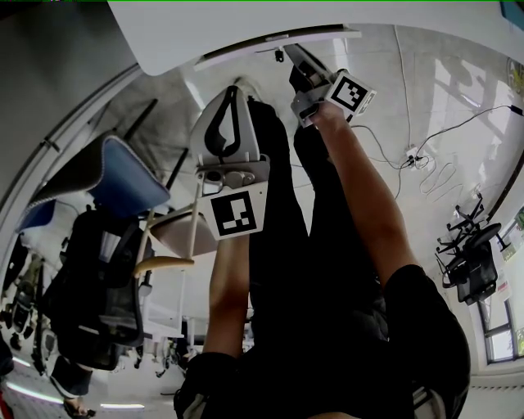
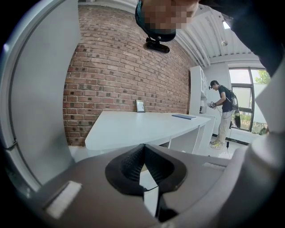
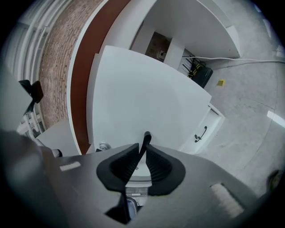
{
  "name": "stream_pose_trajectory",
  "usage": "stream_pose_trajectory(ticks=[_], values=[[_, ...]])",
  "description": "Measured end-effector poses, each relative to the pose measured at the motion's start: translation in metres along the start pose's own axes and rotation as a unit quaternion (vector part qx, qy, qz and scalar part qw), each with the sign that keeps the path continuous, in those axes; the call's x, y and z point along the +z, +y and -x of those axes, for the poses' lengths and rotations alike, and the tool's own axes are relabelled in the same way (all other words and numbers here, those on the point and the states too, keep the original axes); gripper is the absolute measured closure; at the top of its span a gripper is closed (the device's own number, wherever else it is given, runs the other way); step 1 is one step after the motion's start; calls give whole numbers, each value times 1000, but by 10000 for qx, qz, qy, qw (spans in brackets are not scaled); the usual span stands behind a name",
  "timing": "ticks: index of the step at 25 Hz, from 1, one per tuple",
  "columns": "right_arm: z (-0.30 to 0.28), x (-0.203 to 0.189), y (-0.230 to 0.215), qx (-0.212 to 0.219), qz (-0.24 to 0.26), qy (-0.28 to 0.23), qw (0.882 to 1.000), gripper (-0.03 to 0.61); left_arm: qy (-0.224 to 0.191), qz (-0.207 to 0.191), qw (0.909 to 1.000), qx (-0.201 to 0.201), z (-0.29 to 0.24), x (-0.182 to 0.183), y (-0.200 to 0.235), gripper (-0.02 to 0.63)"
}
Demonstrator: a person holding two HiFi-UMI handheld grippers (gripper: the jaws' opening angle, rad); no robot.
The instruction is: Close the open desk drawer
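Our left hand-held gripper [image 1: 237, 92] hung shut and empty, while the right hand-held gripper [image 3: 142, 152] pinched narrow on the dark handle [image 3: 146, 138] of the drawer [image 1: 270, 45] under the table [image 1: 246, 23] at far right, so we judged a straight, level push best.

From my station, the drawer handle [image 3: 146, 137] is mostly hidden. Only its dark tip shows above the pads [image 3: 158, 162] of the right gripper [image 3: 144, 149], which clamp it, and the gripper's body covers the rest. In the head view the drawer [image 1: 246, 49] is just a thin strip under the desk [image 1: 246, 20], which the top edge cuts off, and I can't make out the jaws there. In the left gripper view, the 1 small frame [image 2: 140, 106] and the flat thing [image 2: 184, 116] on the tabletop [image 2: 133, 127] are too small to read. So is whatever the distant person [image 2: 224, 111] holds.
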State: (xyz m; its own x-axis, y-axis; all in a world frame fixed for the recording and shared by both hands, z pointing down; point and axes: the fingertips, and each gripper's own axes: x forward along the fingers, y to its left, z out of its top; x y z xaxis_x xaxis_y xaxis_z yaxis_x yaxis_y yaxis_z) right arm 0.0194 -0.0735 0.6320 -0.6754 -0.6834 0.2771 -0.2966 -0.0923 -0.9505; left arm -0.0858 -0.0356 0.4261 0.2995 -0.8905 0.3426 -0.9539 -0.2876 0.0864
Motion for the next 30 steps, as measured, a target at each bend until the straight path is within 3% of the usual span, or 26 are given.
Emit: stream_pose_trajectory(ticks=[21,30], values=[[-13,27,24,197,467,85,9987,525,-60,35,10000,-15,-4,6,-1,600],[-36,48,37,389,355,-69,9986,525,21,25,10000,-61,-11,1,-5,600]])
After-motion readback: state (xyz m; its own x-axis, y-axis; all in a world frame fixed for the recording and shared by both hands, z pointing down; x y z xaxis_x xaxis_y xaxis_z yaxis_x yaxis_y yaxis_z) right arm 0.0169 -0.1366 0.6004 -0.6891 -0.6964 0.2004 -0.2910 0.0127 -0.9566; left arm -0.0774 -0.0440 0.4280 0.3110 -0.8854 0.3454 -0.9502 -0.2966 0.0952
